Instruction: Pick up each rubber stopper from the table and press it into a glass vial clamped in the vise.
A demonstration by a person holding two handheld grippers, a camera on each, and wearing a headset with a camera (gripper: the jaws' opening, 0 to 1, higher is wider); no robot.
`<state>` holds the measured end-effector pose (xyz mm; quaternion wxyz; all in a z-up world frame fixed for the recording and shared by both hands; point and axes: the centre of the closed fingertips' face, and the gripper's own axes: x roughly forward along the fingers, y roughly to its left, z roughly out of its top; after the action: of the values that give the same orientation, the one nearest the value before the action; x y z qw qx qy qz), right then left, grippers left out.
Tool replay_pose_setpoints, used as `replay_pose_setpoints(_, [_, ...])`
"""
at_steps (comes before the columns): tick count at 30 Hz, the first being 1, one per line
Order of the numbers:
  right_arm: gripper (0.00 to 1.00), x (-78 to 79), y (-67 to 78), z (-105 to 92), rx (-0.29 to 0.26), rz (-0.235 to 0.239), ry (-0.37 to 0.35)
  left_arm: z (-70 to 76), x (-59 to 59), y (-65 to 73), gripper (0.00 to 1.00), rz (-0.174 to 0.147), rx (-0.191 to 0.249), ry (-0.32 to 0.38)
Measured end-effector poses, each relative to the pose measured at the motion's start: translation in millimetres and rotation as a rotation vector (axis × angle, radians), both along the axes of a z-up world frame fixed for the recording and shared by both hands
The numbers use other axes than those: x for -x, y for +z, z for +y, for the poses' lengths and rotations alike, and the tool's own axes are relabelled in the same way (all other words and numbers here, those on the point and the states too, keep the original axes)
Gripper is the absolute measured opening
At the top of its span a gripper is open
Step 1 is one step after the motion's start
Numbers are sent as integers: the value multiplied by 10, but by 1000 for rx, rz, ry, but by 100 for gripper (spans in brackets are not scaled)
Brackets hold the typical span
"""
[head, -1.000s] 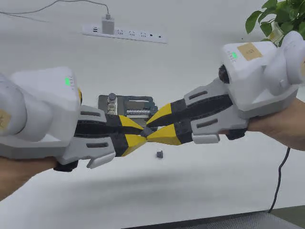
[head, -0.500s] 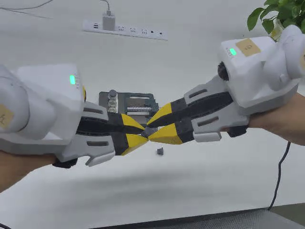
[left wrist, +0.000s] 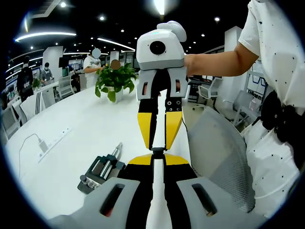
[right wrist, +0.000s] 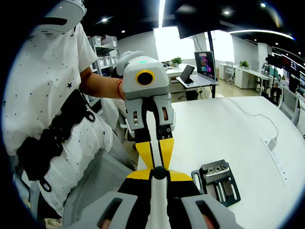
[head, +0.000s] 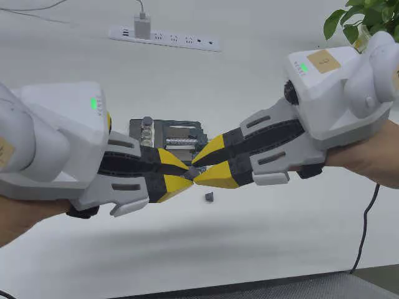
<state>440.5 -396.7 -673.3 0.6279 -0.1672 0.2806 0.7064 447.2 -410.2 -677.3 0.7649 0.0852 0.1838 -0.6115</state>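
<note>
Meeting tip to tip above the middle of the table, the left gripper and the right gripper both have their yellow-tipped jaws drawn down to a narrow gap, and a rubber stopper sits pinched where the four tips come together. It is a small, dull grey plug, mostly hidden by the tips. A second stopper of the same grey lies loose on the table just nearer the near edge than the grippers. Behind the tips, toward the far edge, stands the vise, with a glass vial upright at its left end and a grey cap on top. A white power strip lies along the far edge, and a green plant is at the far right corner. The head view gives the loose stopper and the vial clearly. The right gripper view shows the held stopper as a dark round end between its own jaws, with the person's spotted shirt behind the other gripper. The left gripper view shows the vise from the side and a mesh chair. Compared with half a second ago, the grippers remain joined at the same stopper, and the loose stopper and vise have not moved.
</note>
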Motion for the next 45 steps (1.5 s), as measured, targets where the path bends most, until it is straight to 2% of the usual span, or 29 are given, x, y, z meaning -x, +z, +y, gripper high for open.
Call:
replay_pose_setpoints(12, [8, 16, -2, 4, 0, 7, 7, -3, 18, 1, 3, -6, -4, -16])
replay_pose_setpoints(18, [7, -17, -7, -1, 7, -19, 5, -2, -15, -4, 3, -9, 2, -10])
replay_pose_setpoints(28, [6, -49, -17, 13, 13, -27, -5, 21, -47, -9, 4, -22, 12, 8])
replay_pose_setpoints(45, [6, -112, -36, 65, 16, -24, -19, 101, -84, -16, 6, -11, 63, 64])
